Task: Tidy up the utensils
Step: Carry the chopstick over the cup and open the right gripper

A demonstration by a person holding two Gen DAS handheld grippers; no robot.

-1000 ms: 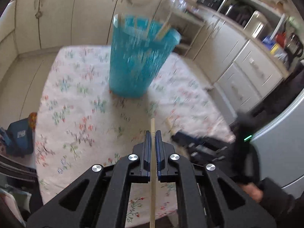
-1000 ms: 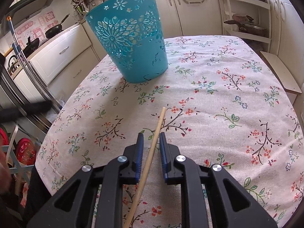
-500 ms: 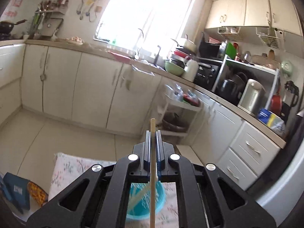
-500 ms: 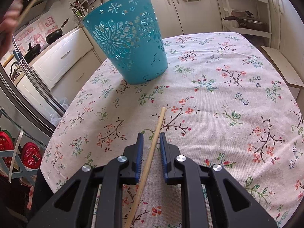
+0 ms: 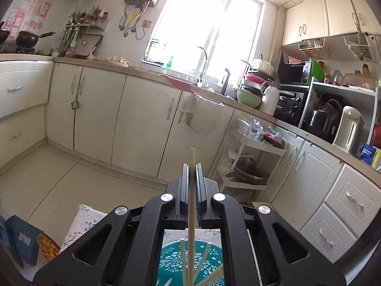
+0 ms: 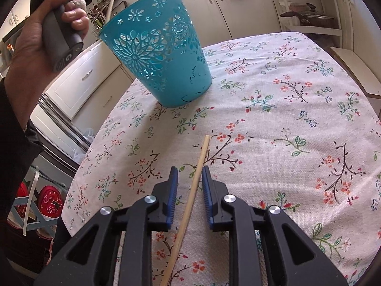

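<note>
My left gripper is shut on a wooden chopstick and hangs above the teal cut-out basket, which holds several chopsticks. In the right wrist view a hand holds that gripper up to the left of the basket, its chopstick slanting over the rim. My right gripper is low over the flowered tablecloth. Its jaws are opening around another chopstick that lies on the cloth; the left pad stands apart from it.
Kitchen cabinets, a sink under a window and a white trolley line the far side. A bench stands past the table's right edge, and a fridge front is close on its left. Red items sit on the floor.
The left gripper rose and tilted up with its chopstick, from facing the basket to hanging above its mouth. The right jaws widened slightly around the chopstick on the cloth.
</note>
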